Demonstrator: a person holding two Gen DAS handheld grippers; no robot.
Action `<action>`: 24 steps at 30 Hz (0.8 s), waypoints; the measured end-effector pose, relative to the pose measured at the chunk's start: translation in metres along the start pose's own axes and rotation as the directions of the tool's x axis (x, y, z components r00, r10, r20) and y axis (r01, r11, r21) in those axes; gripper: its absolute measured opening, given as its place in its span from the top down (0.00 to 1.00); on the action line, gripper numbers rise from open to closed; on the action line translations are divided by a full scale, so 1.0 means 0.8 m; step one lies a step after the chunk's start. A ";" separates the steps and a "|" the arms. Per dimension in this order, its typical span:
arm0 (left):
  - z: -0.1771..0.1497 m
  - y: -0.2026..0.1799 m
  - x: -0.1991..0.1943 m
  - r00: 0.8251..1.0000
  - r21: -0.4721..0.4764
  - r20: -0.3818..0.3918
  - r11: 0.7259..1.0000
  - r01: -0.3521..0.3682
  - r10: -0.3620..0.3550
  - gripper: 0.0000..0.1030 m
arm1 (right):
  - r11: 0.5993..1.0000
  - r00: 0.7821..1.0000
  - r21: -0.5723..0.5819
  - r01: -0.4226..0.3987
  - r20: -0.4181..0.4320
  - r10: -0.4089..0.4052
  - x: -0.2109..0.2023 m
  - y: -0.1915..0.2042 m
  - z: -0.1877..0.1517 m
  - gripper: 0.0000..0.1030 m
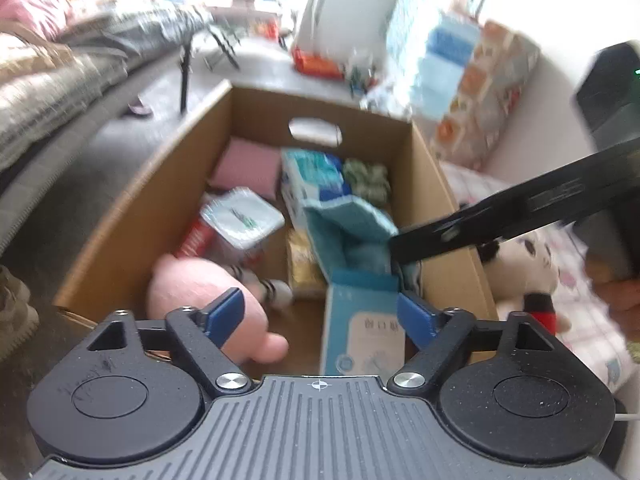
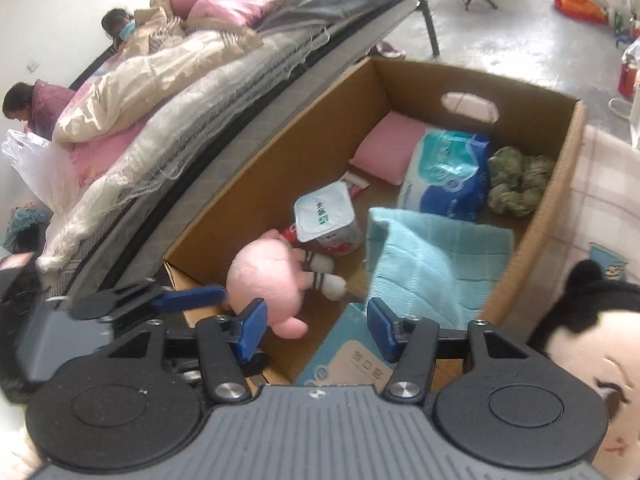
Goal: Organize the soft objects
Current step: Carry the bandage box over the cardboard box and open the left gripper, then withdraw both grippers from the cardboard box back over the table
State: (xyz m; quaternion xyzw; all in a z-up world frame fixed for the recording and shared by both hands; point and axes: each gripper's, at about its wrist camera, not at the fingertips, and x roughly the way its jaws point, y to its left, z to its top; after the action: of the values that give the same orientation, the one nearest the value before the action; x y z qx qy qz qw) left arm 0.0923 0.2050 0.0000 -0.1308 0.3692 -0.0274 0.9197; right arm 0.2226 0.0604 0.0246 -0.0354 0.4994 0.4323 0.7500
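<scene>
An open cardboard box [image 1: 132, 216] [image 2: 280, 152] holds a pink plush toy [image 1: 200, 292] [image 2: 268, 276], a folded teal cloth [image 1: 348, 228] [image 2: 432, 264], a pink pad [image 2: 384, 144], a blue tissue pack [image 2: 448, 172] and a green yarn bundle [image 2: 516, 184]. My left gripper [image 1: 320, 312] is open and empty above the box's near end. My right gripper [image 2: 316, 320] is open and empty over the box, beside the teal cloth; its finger [image 1: 500, 220] shows in the left wrist view. A panda-like plush doll [image 1: 524, 272] [image 2: 592, 340] lies outside the box on the right.
A light blue carton [image 1: 364, 328] and a sealed white tub [image 2: 326, 220] also lie in the box. A bed with piled quilts [image 2: 180, 92] runs along the left side of the box. A checked blanket [image 2: 604, 208] lies right of it. Bags stand on the grey floor [image 2: 500, 20] behind.
</scene>
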 end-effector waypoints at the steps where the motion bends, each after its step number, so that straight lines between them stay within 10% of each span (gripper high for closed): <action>1: 0.000 0.002 -0.008 1.000 -0.002 0.027 1.000 -0.006 0.006 0.13 | 1.000 1.000 0.004 0.008 -0.017 -0.008 0.010 0.001 0.003 0.44; 9: -0.006 0.003 -0.040 0.985 0.018 0.163 0.998 -0.065 0.062 0.06 | 0.993 0.981 0.044 0.107 -0.168 -0.098 0.090 -0.007 0.020 0.43; 17: -0.012 0.011 -0.046 0.983 0.009 0.175 0.998 -0.062 0.059 0.06 | 0.995 0.958 0.100 0.025 -0.287 0.005 0.119 -0.004 0.000 0.42; 24: -0.018 0.010 -0.061 0.980 -0.019 0.191 0.998 -0.062 0.064 0.03 | 0.999 0.998 0.043 0.024 -0.060 -0.021 0.043 0.011 0.002 0.40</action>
State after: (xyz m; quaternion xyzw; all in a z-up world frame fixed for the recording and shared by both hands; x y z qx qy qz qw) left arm 0.0469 0.2167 0.0208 -0.1270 0.2832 0.0168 0.9505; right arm 0.2225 0.0882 0.0019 -0.0376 0.5302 0.4116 0.7403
